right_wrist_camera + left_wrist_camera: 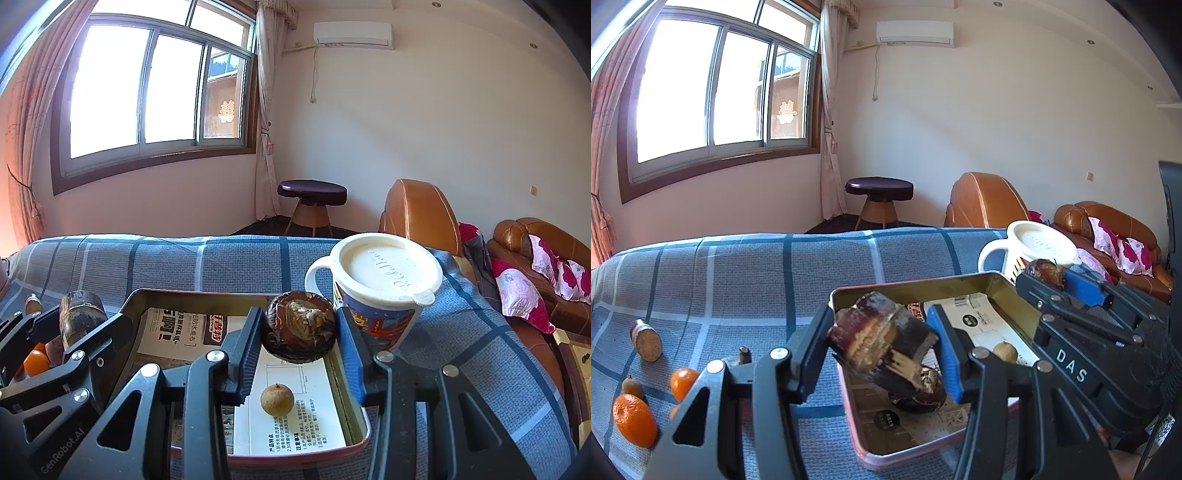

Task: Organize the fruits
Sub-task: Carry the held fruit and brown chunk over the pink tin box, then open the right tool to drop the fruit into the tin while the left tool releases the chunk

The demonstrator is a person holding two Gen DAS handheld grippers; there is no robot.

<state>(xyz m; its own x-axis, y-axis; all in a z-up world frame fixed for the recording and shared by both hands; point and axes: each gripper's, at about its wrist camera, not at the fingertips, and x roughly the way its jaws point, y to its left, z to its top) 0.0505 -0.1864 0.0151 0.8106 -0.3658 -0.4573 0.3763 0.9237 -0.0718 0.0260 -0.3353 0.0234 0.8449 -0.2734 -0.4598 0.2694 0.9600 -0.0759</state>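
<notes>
Hovering above an open metal tin (1004,295), both grippers carry fruit. The left gripper (882,350) is clamped on a dark purple sugarcane piece (882,339), which sits tilted between its two fingers with one cut, fibrous end facing down toward the tin. The right gripper (299,332) is clamped on a round, dark brown mangosteen (300,326) (its dried calyx faces the camera), held over the far right part of the tin. The tin rests on a counter covered with a blue-grey checked cloth (757,273), and printed paper lines its floor. Inside it lie a small tan longan (277,398) near the right wall and, in the left wrist view, another dark round fruit (918,397) directly under the held sugarcane. Just beyond the tin's far right corner stands a white lidded cup (384,280) with a handle on its left side. On the cloth to the left of the tin, well apart from it, lie a cut sugarcane stub (646,339), two oranges (634,419) close together, a small brownish fruit (631,386) next to them, and a short dark stub (745,355) nearer the left gripper. Behind the counter are a dark round stool (879,188), a window and brown leather sofas.
</notes>
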